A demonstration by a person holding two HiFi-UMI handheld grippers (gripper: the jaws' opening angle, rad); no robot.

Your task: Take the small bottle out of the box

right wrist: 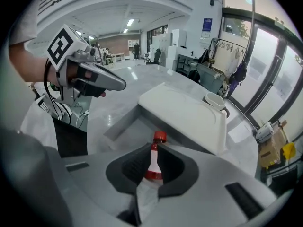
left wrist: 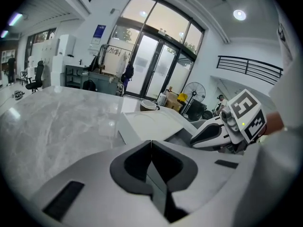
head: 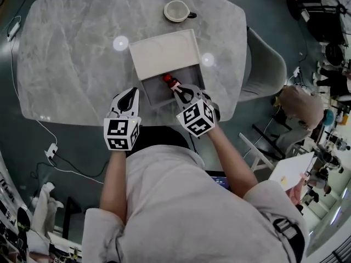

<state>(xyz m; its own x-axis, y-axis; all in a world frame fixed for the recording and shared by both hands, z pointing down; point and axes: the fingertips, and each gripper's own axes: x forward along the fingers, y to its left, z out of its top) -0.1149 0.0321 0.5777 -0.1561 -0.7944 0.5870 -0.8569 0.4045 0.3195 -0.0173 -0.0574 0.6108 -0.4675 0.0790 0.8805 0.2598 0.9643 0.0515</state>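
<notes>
Off at the left, my left hand-held gripper (head: pixel 129 95) hangs pressed together and empty beside the box (head: pixel 153 95), seemingly kept clear. My right hand-held gripper (head: pixel 180 89) pinches the small bottle (right wrist: pixel 153 156), red cap forward, down in the open box, ready to lift it out.

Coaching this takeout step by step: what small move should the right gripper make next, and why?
Probably lift the right gripper straight up a little. Its jaws are shut on the small bottle, which hangs low over the tray of the open box, with the lid lying open behind it, so straight up looks like the clearest way out.
</notes>
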